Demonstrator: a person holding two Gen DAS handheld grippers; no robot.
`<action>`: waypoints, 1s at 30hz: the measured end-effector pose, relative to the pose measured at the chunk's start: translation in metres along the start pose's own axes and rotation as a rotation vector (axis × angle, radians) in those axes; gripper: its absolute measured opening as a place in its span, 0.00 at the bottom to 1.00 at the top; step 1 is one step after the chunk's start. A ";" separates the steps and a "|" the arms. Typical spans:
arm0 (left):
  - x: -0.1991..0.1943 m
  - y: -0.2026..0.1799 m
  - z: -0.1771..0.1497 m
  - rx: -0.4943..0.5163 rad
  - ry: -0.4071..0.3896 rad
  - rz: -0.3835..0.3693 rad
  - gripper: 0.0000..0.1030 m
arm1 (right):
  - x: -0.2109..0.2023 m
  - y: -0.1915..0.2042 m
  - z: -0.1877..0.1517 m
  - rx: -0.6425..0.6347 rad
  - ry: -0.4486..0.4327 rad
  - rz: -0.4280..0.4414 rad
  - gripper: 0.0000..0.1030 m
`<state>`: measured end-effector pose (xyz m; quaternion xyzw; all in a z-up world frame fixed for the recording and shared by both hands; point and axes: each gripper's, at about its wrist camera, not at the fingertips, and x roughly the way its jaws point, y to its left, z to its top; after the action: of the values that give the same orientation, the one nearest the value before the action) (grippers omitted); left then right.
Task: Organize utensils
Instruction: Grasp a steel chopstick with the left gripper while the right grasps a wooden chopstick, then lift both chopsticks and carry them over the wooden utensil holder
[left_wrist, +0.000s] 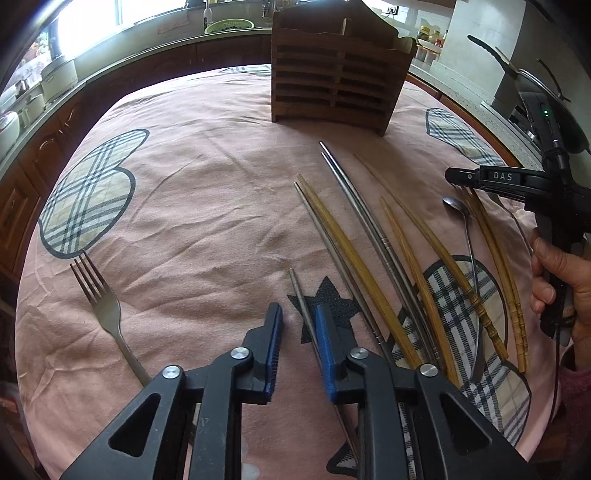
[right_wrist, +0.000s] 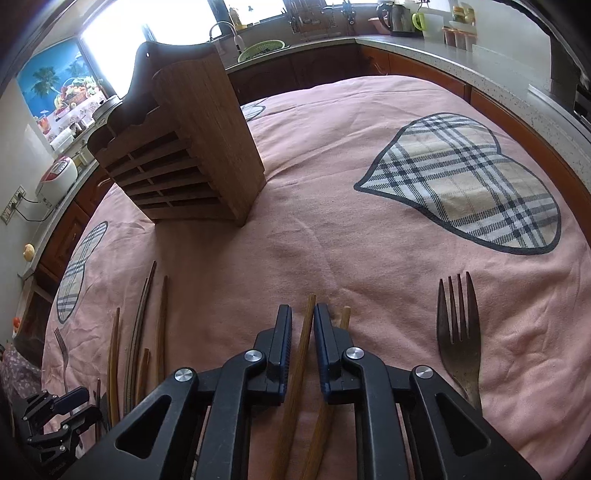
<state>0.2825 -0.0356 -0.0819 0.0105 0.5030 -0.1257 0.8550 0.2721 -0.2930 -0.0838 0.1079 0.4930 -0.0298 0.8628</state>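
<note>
- The pink tablecloth (left_wrist: 192, 206) with plaid heart patches fills both views; in the left wrist view its widest bare stretch is centre left, in the right wrist view it is the centre, between holder and gripper.
- The wooden utensil holder (left_wrist: 336, 77) stands upright at top centre of the left wrist view, slatted front facing the camera; only the right wrist view, where it sits upper left, shows its plain side wall.
- Only the left wrist view shows the fan of wooden and steel chopsticks right of centre, a steel spoon (left_wrist: 461, 221) at right, and a hand (left_wrist: 561, 273) on the other gripper's handle.
- A steel fork (left_wrist: 107, 314) lies alone at lower left there; another fork (right_wrist: 460, 332) lies lower right in the right wrist view, near the cloth's edge.
- The left gripper (left_wrist: 298, 325) is pinched onto a steel chopstick (left_wrist: 301, 306), bottom centre.
- The right gripper (right_wrist: 303, 325) clamps a wooden chopstick (right_wrist: 304, 332); a second lies just beside it.
</note>
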 end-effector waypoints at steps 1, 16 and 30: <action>-0.001 0.001 0.000 -0.003 0.002 -0.016 0.06 | -0.001 -0.001 0.000 0.011 0.000 0.018 0.07; -0.068 0.028 -0.004 -0.088 -0.111 -0.120 0.04 | -0.084 0.027 0.001 -0.005 -0.137 0.168 0.04; -0.174 0.045 -0.018 -0.110 -0.321 -0.172 0.02 | -0.156 0.060 0.005 -0.076 -0.266 0.213 0.04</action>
<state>0.1966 0.0458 0.0540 -0.0992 0.3652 -0.1706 0.9098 0.2055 -0.2443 0.0618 0.1219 0.3610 0.0665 0.9222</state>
